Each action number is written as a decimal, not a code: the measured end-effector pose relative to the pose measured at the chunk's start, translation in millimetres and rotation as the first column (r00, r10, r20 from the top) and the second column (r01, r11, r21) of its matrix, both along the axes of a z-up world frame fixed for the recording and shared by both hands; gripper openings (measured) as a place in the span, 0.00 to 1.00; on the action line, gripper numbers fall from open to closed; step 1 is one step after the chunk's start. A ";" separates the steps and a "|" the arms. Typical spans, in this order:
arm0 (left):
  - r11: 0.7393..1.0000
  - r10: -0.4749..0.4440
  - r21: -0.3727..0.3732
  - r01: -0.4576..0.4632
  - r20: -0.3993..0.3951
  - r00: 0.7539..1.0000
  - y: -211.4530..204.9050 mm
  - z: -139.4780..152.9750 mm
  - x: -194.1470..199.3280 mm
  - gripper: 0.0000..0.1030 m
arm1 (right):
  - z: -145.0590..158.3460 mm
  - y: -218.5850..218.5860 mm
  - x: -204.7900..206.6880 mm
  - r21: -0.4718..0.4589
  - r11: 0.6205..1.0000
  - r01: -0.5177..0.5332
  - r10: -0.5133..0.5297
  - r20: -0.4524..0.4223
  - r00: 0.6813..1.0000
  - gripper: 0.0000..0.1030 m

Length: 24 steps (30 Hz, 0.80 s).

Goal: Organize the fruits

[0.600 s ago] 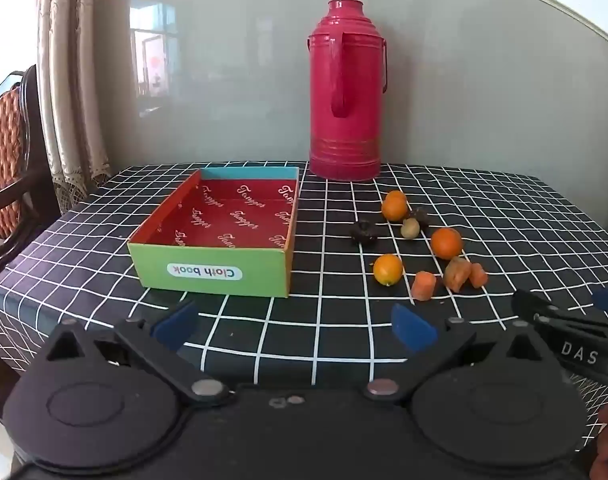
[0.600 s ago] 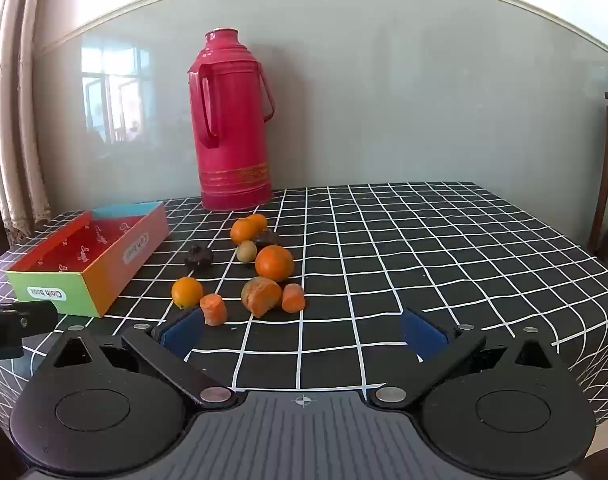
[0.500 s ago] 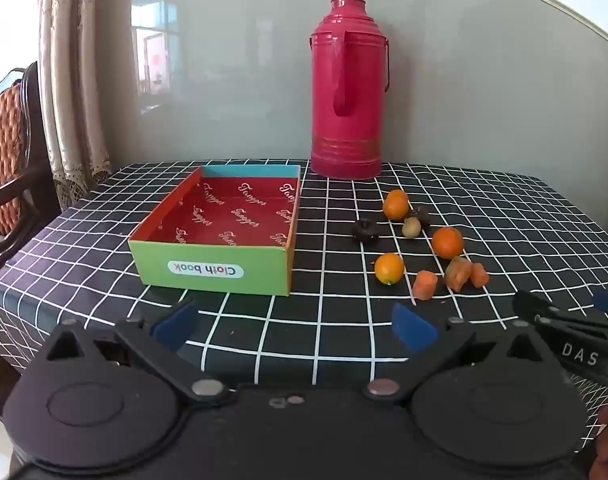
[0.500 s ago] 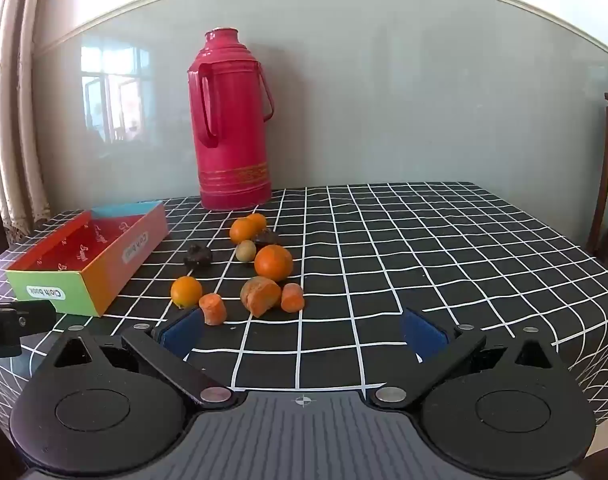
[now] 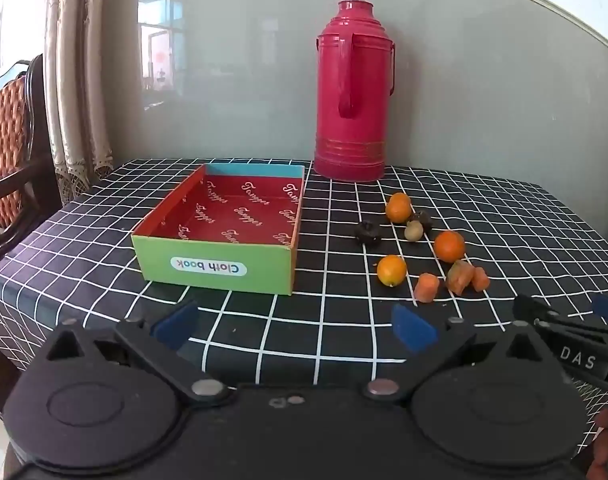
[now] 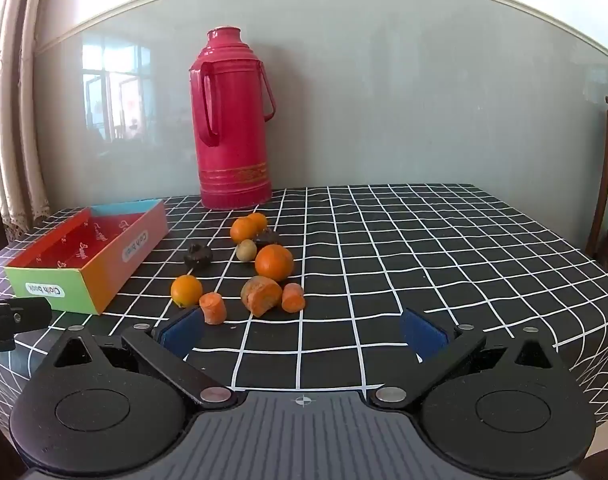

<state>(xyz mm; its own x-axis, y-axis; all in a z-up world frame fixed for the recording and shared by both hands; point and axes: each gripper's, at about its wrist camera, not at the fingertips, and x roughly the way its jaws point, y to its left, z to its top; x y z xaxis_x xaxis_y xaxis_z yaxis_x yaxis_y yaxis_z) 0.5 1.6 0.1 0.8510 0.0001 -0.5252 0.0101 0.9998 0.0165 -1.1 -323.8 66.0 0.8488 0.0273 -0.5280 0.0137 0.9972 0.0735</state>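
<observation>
Left wrist view: left gripper (image 5: 295,326) hangs low over the near table edge w/ jaws spread wide, nothing btwn its blue pads. Black tablecloth w/ white grid lines (image 5: 335,332) covers the table. Shallow open cardboard box, green front, red printed inside (image 5: 224,236), sits left of centre and holds nothing; front label reads "Cloth book" upside down. Tall red metal thermos flask (image 5: 353,92) stands upright behind it, near the grey wall. Fruit lies loose on the cloth, right of the box and apart from it: small round orange fruit nearest the box (image 5: 391,270), larger orange (image 5: 449,246) behind-right, another orange (image 5: 398,207) further back. Dark wrinkled fruit (image 5: 367,233) sits btwn the box and the oranges; small tan-green round fruit (image 5: 413,231) touches a second dark one behind it. Three cut orange chunks (image 5: 459,278) lie in a row at front. Right gripper shows at the right edge, black w/ "DAS" lettering. Wooden chair w/ patterned cushion (image 5: 2,148) at far left by the curtains.

Right wrist view: right gripper (image 6: 302,332) also wide open, pads clear of everything; the left pad appears just below one cut chunk, contact unclear. The fruit cluster lies ahead, left of centre; the box is far left, thermos behind. Tip of the left gripper pokes in at the left edge.
</observation>
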 end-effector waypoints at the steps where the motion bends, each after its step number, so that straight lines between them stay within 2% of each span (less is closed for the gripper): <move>1: 1.000 0.000 -0.001 0.000 -0.001 1.000 -0.1 -0.1 0.2 0.94 | -0.2 0.2 0.1 0.000 1.000 -0.001 0.001 0.000 1.000 1.00; 24: 1.000 0.014 -0.019 -0.014 0.016 1.000 4.1 0.8 -1.5 0.94 | -0.8 0.7 2.1 0.003 1.000 -0.002 0.002 0.003 1.000 1.00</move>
